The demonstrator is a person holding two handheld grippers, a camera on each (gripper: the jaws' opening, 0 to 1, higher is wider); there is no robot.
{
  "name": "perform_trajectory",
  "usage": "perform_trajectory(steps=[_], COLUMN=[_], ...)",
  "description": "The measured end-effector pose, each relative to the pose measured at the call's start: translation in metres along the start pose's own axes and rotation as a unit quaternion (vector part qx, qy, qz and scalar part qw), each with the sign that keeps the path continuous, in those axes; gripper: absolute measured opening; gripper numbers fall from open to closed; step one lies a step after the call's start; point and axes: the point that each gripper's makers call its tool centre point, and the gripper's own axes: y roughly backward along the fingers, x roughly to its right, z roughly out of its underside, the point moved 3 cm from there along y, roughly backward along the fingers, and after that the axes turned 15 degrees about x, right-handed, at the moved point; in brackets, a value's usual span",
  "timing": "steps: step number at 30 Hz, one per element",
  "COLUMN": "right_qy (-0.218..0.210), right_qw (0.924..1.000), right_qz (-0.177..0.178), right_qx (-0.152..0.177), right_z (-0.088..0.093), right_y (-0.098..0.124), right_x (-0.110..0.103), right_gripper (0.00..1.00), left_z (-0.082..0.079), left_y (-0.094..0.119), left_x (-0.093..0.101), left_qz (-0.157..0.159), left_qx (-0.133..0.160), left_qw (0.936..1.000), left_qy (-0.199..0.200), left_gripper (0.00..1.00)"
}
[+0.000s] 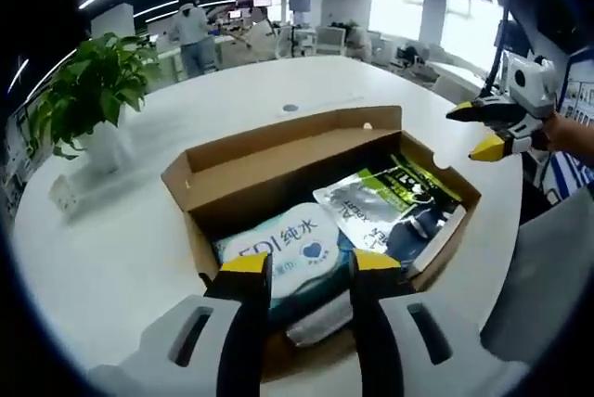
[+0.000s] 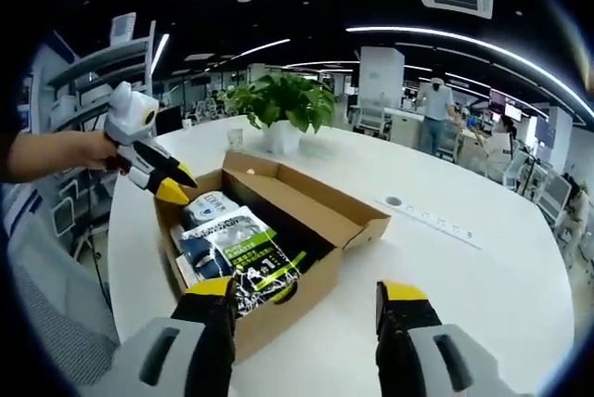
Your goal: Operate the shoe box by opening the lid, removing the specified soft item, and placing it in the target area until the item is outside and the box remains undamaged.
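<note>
The shoe box (image 1: 278, 174) is seen lid-open on the desk (image 1: 121, 258), the left hand-held gripper (image 1: 311, 262) spread over a soft pack (image 1: 278, 249), the right hand-held gripper (image 2: 311, 290) spread beside the box.

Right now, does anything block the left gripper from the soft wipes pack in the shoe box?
Nothing visible. The shoe box lid is folded back, and the wipes pack lies exposed just beyond the left gripper fingers.

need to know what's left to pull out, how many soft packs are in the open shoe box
3 show in the shoe box: a white-blue wipes pack by the left gripper, a silver-green pouch mid-box, and a dark flat pack under it. More may lie beneath.
</note>
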Motion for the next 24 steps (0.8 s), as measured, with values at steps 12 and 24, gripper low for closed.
perform_trajectory(steps=[12, 24], right_qy=[0.001, -0.017], right_qw=[0.9999, 0.9997], right_qz=[-0.012, 0.006], right_qx=[0.007, 0.015], right_z=[0.008, 0.017], right_y=[0.022, 0.046], right_x=[-0.019, -0.034], right_gripper=[0.64, 0.64], left_z=[0.011, 0.018], left_y=[-0.008, -0.015], left_x=[0.024, 0.031], left_qz=[0.021, 0.03], left_qx=[-0.025, -0.057], left_qw=[0.9964, 0.9838], left_qy=[0.079, 0.167], left_gripper=[0.39, 0.36])
